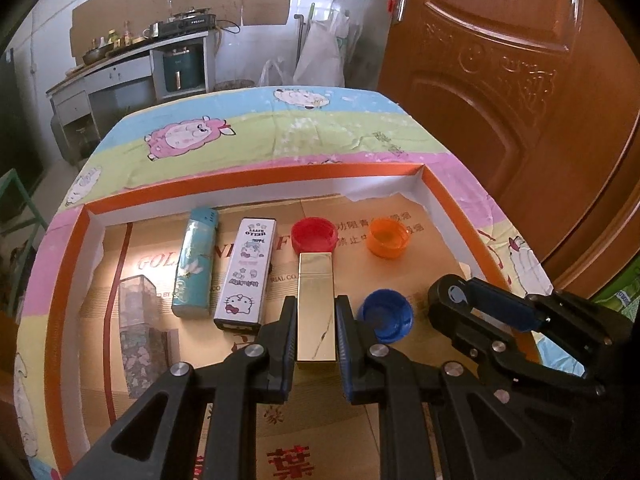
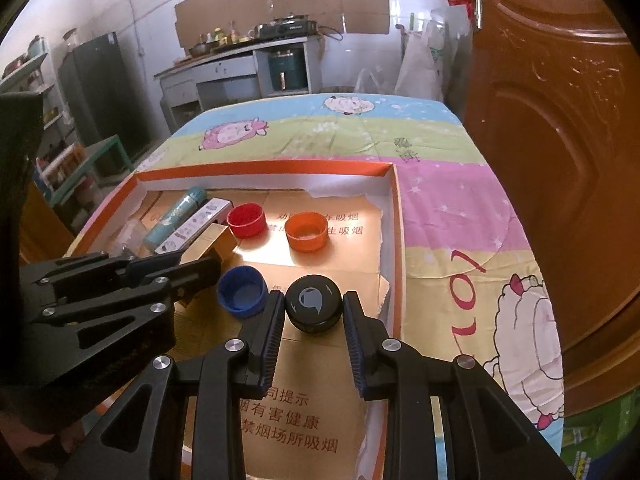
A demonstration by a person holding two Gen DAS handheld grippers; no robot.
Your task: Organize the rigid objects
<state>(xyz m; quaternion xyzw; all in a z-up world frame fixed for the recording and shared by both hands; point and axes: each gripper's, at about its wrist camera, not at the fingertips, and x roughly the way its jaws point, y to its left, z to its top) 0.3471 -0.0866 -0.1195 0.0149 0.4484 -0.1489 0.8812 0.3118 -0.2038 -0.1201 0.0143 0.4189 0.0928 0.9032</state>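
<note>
An orange-rimmed shallow box [image 1: 256,174] lined with cardboard lies on the table. My left gripper [image 1: 316,303] is shut on a gold rectangular case [image 1: 316,280], holding it lengthwise just above the cardboard. Left of it lie a white cartoon-cat case [image 1: 246,276], a teal case [image 1: 196,264] and a clear patterned one [image 1: 138,320]. A red cap [image 1: 314,235], an orange cap [image 1: 389,237] and a blue cap [image 1: 386,314] sit open side up. My right gripper [image 2: 314,300] is shut on a black round cap [image 2: 314,306], right of the blue cap [image 2: 242,290].
The box's right wall [image 2: 396,240] stands close to the black cap. A sheep-print cloth [image 2: 460,208] covers the table. A brown door [image 2: 560,140] is at the right, with a kitchen counter [image 2: 224,68] behind.
</note>
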